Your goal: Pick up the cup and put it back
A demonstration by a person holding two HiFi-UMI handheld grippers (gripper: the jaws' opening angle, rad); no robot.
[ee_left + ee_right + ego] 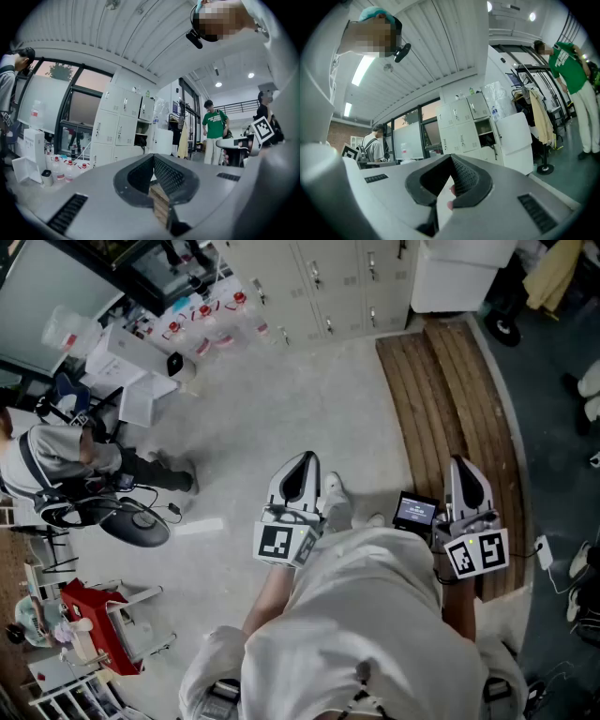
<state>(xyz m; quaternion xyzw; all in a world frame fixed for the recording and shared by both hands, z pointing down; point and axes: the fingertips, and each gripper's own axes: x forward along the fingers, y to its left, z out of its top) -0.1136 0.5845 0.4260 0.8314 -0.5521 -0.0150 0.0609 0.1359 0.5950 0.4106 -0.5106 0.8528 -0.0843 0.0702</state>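
Beyond the left claw [153, 161], green-shirted person [214, 126], outside head view

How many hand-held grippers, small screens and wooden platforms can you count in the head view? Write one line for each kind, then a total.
Grippers: 2, the left gripper and the right gripper
Small screen: 1
Wooden platform: 1
Total: 4
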